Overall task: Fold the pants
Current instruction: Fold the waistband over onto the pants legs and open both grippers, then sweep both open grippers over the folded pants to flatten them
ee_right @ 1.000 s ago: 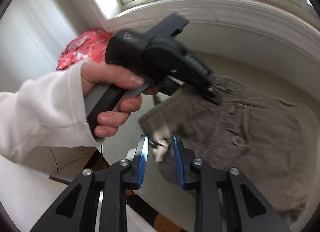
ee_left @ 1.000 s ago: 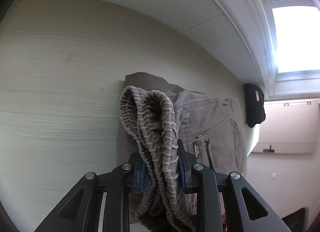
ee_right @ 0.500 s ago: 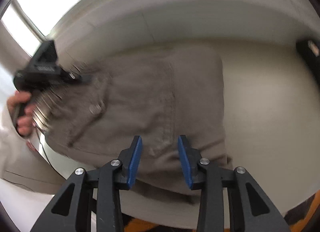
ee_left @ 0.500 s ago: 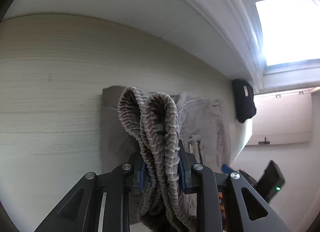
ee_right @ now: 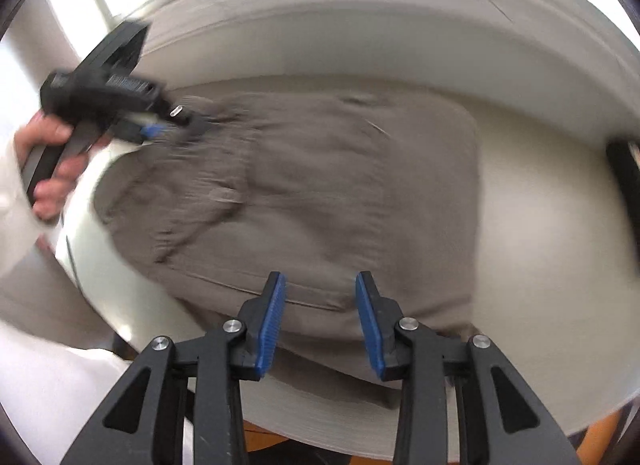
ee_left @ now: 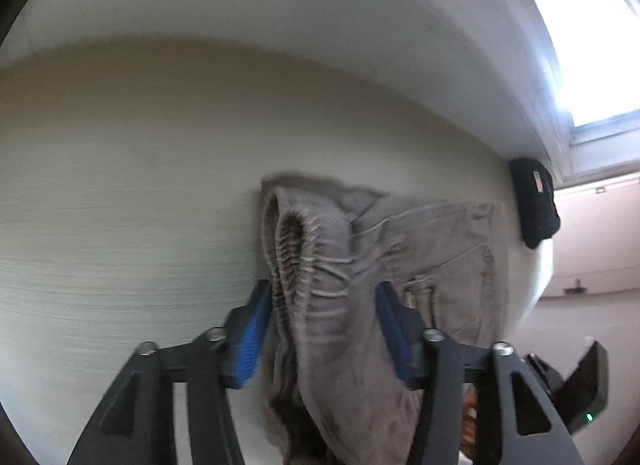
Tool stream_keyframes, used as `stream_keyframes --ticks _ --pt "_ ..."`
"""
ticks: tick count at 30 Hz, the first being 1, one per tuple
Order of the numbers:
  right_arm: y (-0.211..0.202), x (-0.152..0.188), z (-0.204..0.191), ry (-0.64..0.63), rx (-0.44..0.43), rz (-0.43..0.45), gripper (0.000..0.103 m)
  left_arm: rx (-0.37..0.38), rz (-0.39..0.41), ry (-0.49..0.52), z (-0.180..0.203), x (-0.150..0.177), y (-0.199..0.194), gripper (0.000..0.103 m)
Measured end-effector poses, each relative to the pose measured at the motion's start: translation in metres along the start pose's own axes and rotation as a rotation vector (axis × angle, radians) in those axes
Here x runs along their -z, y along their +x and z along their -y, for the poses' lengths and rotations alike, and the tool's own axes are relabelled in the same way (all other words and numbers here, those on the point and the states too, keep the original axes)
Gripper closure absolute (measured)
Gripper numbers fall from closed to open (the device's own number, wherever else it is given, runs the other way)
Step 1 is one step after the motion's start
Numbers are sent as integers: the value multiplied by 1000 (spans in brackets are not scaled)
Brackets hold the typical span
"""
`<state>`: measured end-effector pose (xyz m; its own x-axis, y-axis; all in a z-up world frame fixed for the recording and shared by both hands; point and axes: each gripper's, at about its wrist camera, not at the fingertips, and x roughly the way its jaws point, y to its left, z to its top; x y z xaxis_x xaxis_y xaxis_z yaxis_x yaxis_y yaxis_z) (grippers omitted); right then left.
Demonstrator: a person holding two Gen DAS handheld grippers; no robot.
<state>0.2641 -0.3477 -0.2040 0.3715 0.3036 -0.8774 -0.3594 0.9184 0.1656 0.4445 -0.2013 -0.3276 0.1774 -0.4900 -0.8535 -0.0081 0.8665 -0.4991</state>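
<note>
Pale, faintly grained tabletop (ee_left: 120, 193), rounded edge, against a white wall (ee_left: 280, 5) under a bright window (ee_left: 592, 45). Grey-brown cotton pants (ee_right: 320, 193) lie flat on it, folded into a rough rectangle, seamed, elastic waistband (ee_left: 296, 249) ribbed and bunched. Left gripper (ee_left: 320, 329) jaws opening; waistband hangs between the blue pads, right pad clear of it. Right gripper (ee_right: 320, 305) partly open, empty, hovering over the pants' near edge. Small black object (ee_left: 534, 201) at far table edge.
</note>
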Motion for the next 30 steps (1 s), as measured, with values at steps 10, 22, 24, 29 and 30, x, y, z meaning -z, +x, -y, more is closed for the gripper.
stream_keyframes --ticks 10,22,24,29,30 --pt "21 5 -40 -73 -59 -41 71 -277 41 187 24 67 -13 18" --pt "56 -2 -66 -173 -14 -115 75 -430 60 191 37 81 8 17" --pt "45 -16 -52 -126 -34 -80 75 -418 91 188 45 77 -4 21" --pt "14 -47 1 65 -51 43 75 -372 164 174 60 53 -26 21" --pt "16 -53 11 102 -33 47 82 -381 169 175 62 45 -24 21"
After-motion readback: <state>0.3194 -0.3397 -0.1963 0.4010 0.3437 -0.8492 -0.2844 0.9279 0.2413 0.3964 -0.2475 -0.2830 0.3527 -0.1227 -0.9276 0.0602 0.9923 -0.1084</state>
